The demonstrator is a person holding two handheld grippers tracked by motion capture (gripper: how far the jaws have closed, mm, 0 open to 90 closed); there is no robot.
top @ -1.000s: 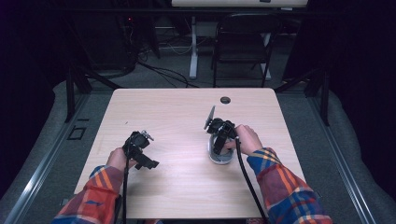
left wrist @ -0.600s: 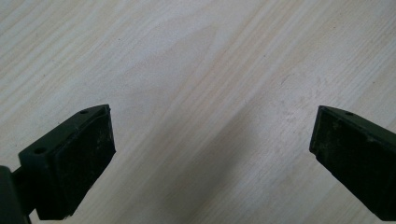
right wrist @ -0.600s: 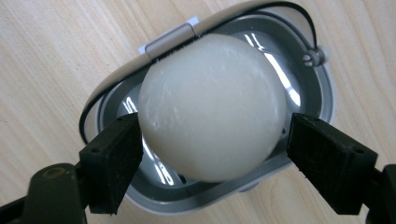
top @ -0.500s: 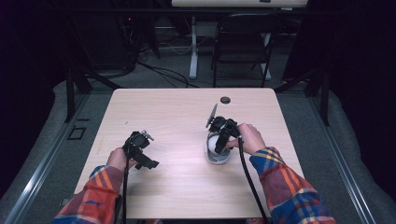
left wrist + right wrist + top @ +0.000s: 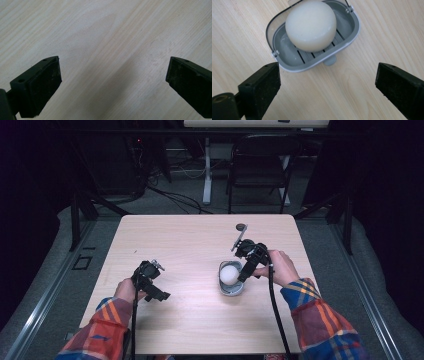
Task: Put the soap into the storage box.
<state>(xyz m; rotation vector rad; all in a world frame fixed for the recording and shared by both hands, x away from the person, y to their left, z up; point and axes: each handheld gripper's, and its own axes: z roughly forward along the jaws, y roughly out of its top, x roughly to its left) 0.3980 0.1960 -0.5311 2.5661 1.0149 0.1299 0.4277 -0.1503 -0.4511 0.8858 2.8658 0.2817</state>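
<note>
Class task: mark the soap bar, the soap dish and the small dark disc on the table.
soap bar (image 5: 311, 25), right gripper view, domed top.
soap dish (image 5: 353, 30), right gripper view, grey rim.
small dark disc (image 5: 241, 226), high view, centre.

A round white bar of soap (image 5: 311, 25) lay in the grey slatted plastic soap dish (image 5: 343, 41) on the pale wooden table (image 5: 190, 245). Behind the dish sat a small dark round disc (image 5: 241, 226). Well left of the dish lay bare tabletop.
</note>
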